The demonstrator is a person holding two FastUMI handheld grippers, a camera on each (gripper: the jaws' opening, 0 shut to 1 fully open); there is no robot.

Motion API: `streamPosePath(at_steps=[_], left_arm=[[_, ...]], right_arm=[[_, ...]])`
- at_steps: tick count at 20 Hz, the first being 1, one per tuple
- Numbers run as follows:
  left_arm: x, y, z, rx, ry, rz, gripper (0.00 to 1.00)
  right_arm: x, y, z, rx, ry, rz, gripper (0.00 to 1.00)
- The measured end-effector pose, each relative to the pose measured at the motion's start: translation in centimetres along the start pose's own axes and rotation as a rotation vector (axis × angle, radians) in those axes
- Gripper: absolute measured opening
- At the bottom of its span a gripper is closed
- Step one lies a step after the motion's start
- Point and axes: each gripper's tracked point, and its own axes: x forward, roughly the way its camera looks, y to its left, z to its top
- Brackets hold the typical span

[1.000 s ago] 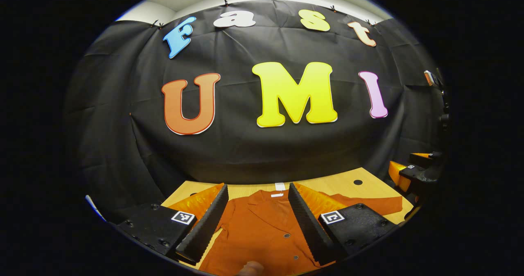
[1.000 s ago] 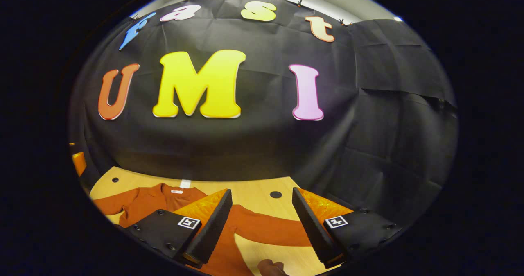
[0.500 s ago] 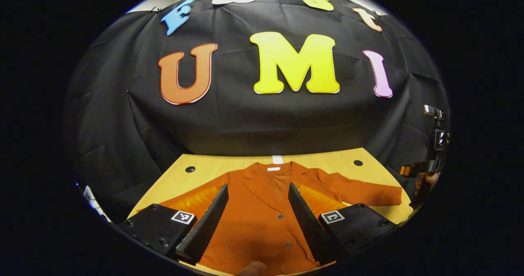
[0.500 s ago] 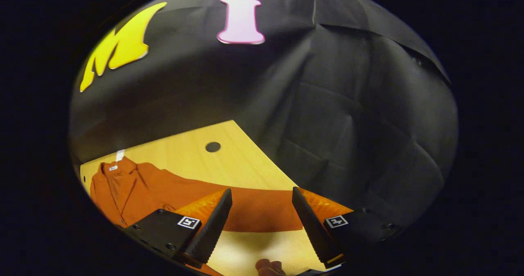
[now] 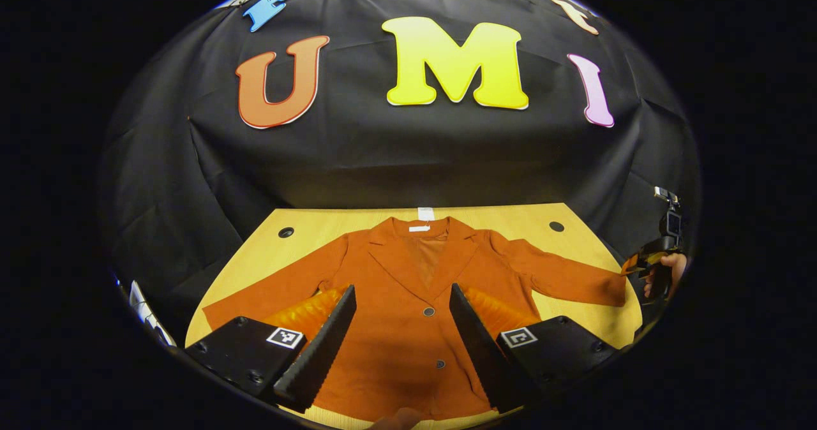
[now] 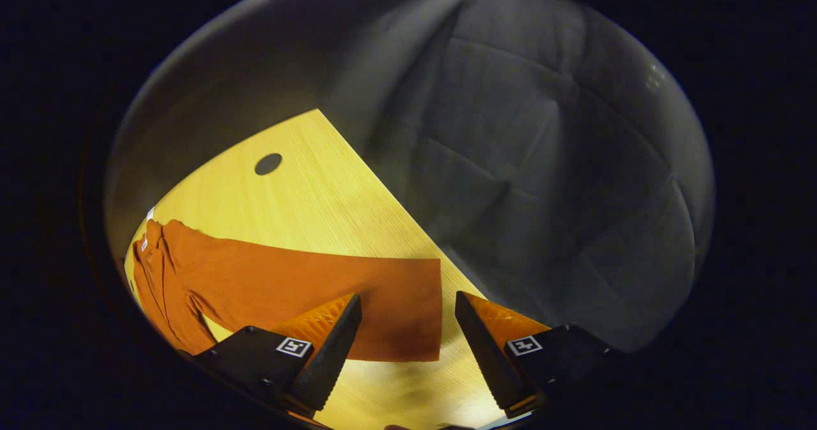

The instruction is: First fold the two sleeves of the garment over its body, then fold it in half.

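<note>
A rust-orange buttoned jacket (image 5: 408, 289) lies flat and face up on the wooden table (image 5: 504, 219), collar toward the wall, both sleeves spread out sideways. My left gripper (image 5: 402, 328) hovers open above the jacket's front, over its button line. In the right gripper view, my right gripper (image 6: 408, 334) stands open just above the cuff end of one sleeve (image 6: 389, 302), which lies near the table's edge. In the left gripper view the other gripper (image 5: 651, 261), held in a hand, shows at the far right beside the sleeve cuff (image 5: 606, 286).
Round holes sit in the tabletop near its far corners (image 5: 286, 232) (image 5: 556, 226) (image 6: 268, 163). Black cloth hangs behind and to the side of the table (image 6: 542, 181). The table edge runs diagonally just past the cuff (image 6: 459, 270).
Both gripper views tilted downward toward the table. The left gripper drew back so the whole jacket shows. The right gripper swung out and down over the sleeve's cuff.
</note>
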Motion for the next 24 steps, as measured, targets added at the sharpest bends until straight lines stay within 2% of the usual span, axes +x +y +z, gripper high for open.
streamPosePath(at_steps=[3, 5, 6, 9, 10, 11, 12, 13, 15, 16, 17, 18, 20, 21, 22, 24], left_arm=[[-0.1, 0.5, -0.6, -0.009, 0.018, 0.017, 0.96], [0.2, 0.9, -1.5, -0.019, 0.038, 0.032, 0.96], [0.2, 1.1, -2.0, -0.027, 0.051, 0.042, 0.96], [0.2, 1.3, -2.6, -0.046, 0.071, 0.056, 0.96], [0.2, 1.4, -2.8, -0.047, 0.073, 0.063, 0.96], [0.2, 1.5, -3.0, -0.049, 0.076, 0.07, 0.96], [0.2, 1.4, -3.2, -0.05, 0.081, 0.075, 0.96], [0.1, 1.4, -3.4, -0.048, 0.09, 0.08, 0.96], [0.0, 1.3, -3.6, -0.039, 0.094, 0.09, 0.96], [-0.1, 1.3, -3.4, -0.034, 0.09, 0.095, 0.96], [-0.2, 1.3, -3.2, -0.03, 0.083, 0.102, 0.96], [-0.1, 1.2, -3.1, -0.027, 0.078, 0.108, 0.96], [-0.3, 1.0, -3.2, -0.035, 0.08, 0.116, 0.96], [-0.4, 0.8, -3.2, -0.043, 0.077, 0.112, 0.96], [-0.4, 0.6, -3.4, -0.051, 0.076, 0.109, 0.96], [-0.5, 0.7, -4.0, -0.059, 0.083, 0.1, 0.97]], right_arm=[[1.1, -0.3, -2.7, 0.053, 0.23, 0.094, 0.94], [1.3, -0.2, -3.1, 0.147, 0.318, 0.157, 0.94], [1.8, -0.2, -2.6, 0.187, 0.326, 0.175, 0.94], [2.8, -1.4, -2.7, 0.172, 0.366, 0.154, 0.94], [2.8, -1.1, -2.0, 0.185, 0.37, 0.179, 0.92], [2.9, 0.0, -2.0, 0.196, 0.37, 0.239, 0.92], [2.8, 0.4, -1.4, 0.197, 0.383, 0.27, 0.88], [2.7, 0.2, -1.1, 0.171, 0.387, 0.256, 0.8], [3.4, -0.2, -1.8, 0.1, 0.393, 0.232, 0.81], [3.4, -0.5, -1.7, 0.073, 0.397, 0.215, 0.67], [3.4, -0.5, -1.5, 0.068, 0.399, 0.217, 0.6], [3.4, 0.0, -1.4, 0.066, 0.403, 0.232, 0.44], [4.2, -0.1, -1.8, 0.037, 0.397, 0.231, 0.4], [4.1, -0.7, -1.5, 0.072, 0.393, 0.213, 0.36], [3.9, -0.4, -1.1, 0.111, 0.397, 0.213, 0.16], [3.7, -0.2, -1.2, 0.14, 0.399, 0.224, 0.14]])
